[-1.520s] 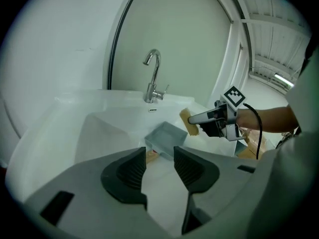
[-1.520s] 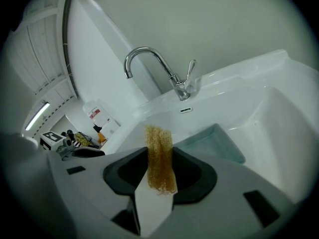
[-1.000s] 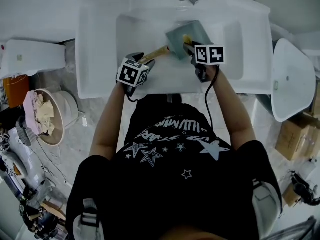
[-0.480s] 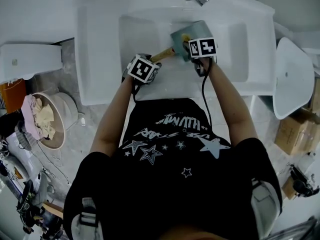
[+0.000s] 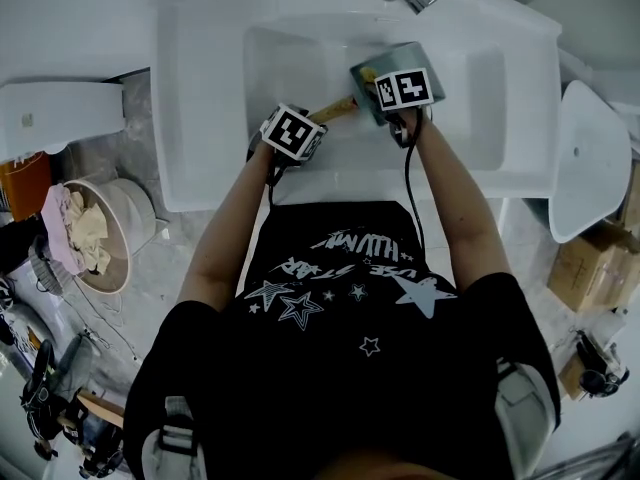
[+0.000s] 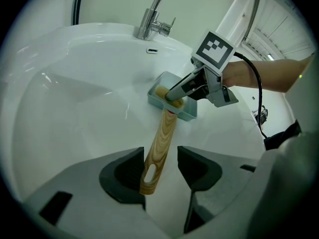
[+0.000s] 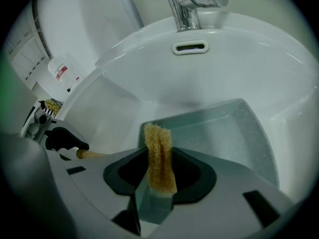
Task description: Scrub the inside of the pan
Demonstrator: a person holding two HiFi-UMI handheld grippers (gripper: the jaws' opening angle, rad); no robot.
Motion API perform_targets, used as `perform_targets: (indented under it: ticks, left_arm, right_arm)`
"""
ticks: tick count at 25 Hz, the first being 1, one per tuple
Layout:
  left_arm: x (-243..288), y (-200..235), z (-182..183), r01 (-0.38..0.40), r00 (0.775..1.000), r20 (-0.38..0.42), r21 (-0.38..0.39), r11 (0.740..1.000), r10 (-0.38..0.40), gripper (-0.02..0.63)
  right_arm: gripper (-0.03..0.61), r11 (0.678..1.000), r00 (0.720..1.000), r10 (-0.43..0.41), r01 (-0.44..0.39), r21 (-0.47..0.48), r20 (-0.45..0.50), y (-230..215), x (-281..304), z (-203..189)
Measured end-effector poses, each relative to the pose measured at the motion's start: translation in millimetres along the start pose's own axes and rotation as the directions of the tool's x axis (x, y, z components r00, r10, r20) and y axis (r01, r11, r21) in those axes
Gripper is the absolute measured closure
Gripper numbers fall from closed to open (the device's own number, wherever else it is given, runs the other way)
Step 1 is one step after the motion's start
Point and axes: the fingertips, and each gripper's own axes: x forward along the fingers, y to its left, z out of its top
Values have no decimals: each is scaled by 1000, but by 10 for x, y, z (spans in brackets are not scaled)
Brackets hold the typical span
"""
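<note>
The square grey pan point(image 7: 229, 133) sits in the white sink point(image 5: 200, 88), below the tap point(image 7: 192, 4). The right gripper point(image 7: 159, 156) has its 2 jaws clamped on a yellow sponge point(image 7: 158, 136), which sticks out at the pan's near edge. The pan's wooden handle point(image 6: 162, 133) runs back between the jaws of the left gripper point(image 6: 160, 153). Those jaws stand apart: the handle lies against 1 jaw, with a gap at the other.

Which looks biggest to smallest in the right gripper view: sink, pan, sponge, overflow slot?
1. sink
2. pan
3. sponge, though it sits nearest the camera, so it looks larger than it is
4. overflow slot, farthest back
</note>
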Motion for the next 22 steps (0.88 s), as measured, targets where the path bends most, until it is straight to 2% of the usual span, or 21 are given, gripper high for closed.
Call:
perform_targets:
  ticks: [12,16,22]
  left_arm:
    - [54,72,-48,-56,997,-61,-43,998,53,419]
    - [70,81,-48,-50,997,-60,-48,998,47,420]
    - [75,91,-61,-48,997,-60,-55,997,45,420]
  right_arm:
    - [436,994,992,108,-110,-28,-63,66,98,54]
    - [438,994,990,109,-111,-14,-87,53,130,46]
    - [438,994,991,82,-89,-61,-109,30,147,50]
